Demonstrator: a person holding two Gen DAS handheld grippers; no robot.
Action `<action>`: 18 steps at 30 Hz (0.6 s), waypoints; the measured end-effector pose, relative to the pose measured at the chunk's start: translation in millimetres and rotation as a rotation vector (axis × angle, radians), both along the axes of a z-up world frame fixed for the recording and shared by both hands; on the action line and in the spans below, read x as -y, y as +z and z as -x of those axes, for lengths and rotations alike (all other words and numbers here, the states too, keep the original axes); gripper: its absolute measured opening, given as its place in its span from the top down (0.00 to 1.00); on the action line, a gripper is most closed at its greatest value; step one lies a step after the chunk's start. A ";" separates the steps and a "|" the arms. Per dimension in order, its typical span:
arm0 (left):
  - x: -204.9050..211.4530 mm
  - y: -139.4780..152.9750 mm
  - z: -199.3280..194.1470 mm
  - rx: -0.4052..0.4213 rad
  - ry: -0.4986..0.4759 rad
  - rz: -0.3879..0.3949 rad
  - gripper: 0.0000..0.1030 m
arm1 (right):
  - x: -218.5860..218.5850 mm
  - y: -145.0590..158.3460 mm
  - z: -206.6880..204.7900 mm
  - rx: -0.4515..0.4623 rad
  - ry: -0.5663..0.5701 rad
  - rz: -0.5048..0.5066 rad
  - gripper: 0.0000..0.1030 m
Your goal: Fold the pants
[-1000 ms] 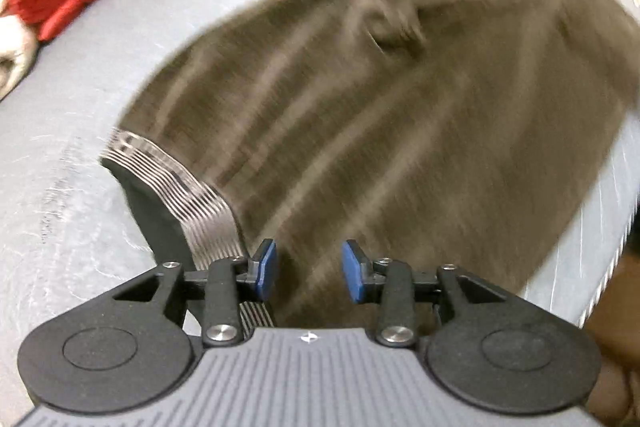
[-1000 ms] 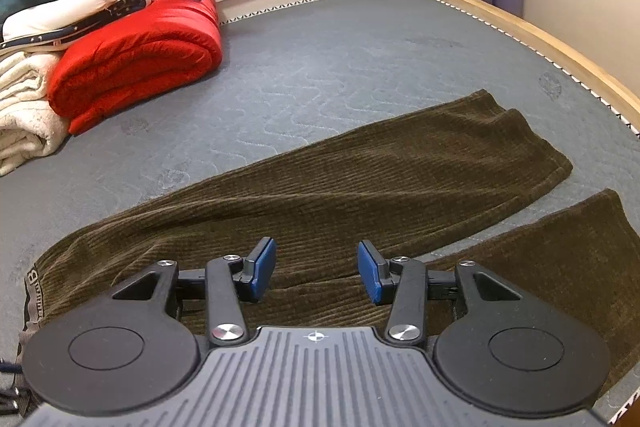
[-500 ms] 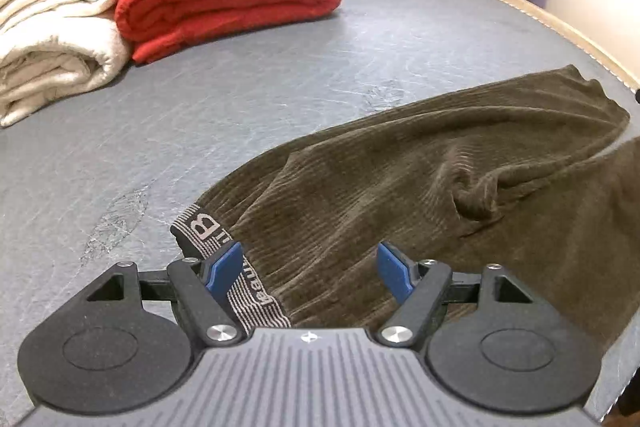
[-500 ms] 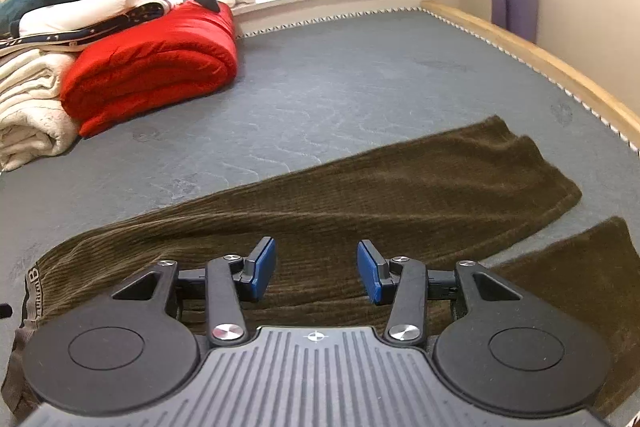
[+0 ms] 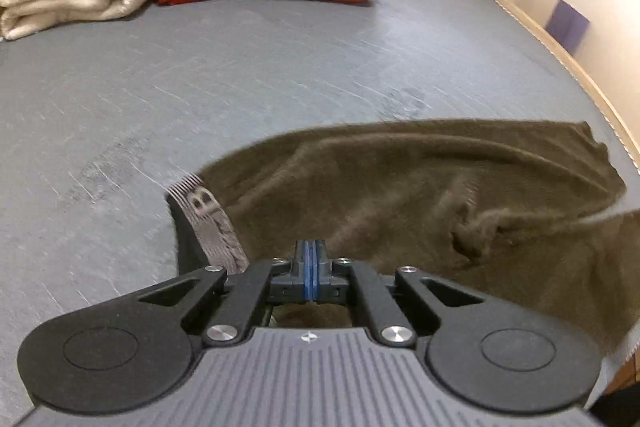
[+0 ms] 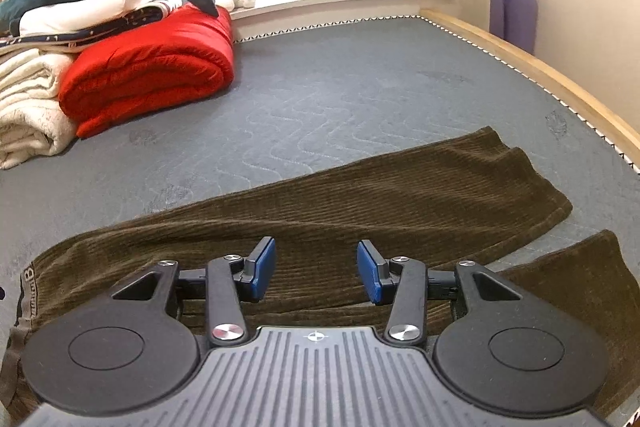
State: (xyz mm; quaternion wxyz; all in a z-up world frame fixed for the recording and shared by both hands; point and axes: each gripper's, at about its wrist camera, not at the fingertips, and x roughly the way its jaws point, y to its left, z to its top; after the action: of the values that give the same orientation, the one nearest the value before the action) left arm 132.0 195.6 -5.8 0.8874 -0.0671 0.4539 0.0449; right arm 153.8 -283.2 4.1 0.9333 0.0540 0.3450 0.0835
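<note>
The brown corduroy pants (image 6: 360,203) lie spread along the near edge of the grey mattress (image 6: 340,99). The left gripper (image 5: 307,269) is pinched closed on cloth by the waistband (image 5: 212,223), lifting it. The right gripper (image 6: 316,269) hangs wide apart above the legs, holding nothing.

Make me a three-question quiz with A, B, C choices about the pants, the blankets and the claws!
1. The red blanket lies: A) on the pants B) beside the cream blanket C) on the floor
2. The pants are: A) brown B) blue C) white
3. The right claw is: A) shut on the pants B) open C) holding a toy

Answers: 1 B, it sits on the mattress against the cream blanket. 2 A, brown ribbed cloth. 3 B, a wide gap shows between its blue pads.
</note>
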 end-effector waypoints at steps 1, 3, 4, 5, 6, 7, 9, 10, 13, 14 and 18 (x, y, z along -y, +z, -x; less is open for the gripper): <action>-3.9 0.9 -6.4 0.001 0.010 -0.015 0.99 | 0.6 1.1 1.0 0.005 -0.001 -0.005 0.55; -12.9 0.9 -21.5 0.007 0.035 -0.042 0.99 | 1.2 5.4 1.6 0.019 0.008 -0.023 0.58; -18.6 -0.4 -31.3 0.015 0.055 -0.049 0.98 | 2.1 7.7 2.2 0.031 0.014 -0.032 0.61; -23.0 -1.6 -38.6 0.022 0.070 -0.048 0.98 | 2.9 9.0 2.5 0.040 0.014 -0.035 0.62; -29.4 -4.7 -48.5 0.035 0.092 -0.045 0.98 | 3.6 9.7 1.9 0.045 0.015 -0.036 0.62; -34.8 -8.0 -55.9 0.051 0.111 -0.040 0.98 | 4.6 9.7 0.6 0.043 0.016 -0.038 0.62; -45.6 -18.5 -68.1 0.090 0.158 -0.016 0.96 | 4.8 8.6 -3.4 0.030 0.019 -0.053 0.62; -50.5 -27.1 -72.3 0.097 0.185 0.002 0.94 | 4.5 8.0 -4.8 0.026 0.021 -0.059 0.62; -57.0 -51.4 -83.5 0.066 0.219 0.005 0.93 | -0.7 5.8 -9.4 0.014 0.042 -0.056 0.62; -55.1 -56.3 -88.2 0.059 0.205 -0.030 0.88 | -3.0 5.4 -11.1 0.011 0.049 -0.051 0.62; -56.7 -65.7 -97.4 0.088 0.181 -0.070 0.34 | -9.3 5.8 -17.2 0.013 0.072 -0.040 0.62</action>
State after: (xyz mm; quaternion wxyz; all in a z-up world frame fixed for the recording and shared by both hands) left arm 229.4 252.3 -71.5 0.9005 -0.0789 0.4047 0.1378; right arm 171.0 -273.8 9.9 0.9306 0.0595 0.3390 0.1244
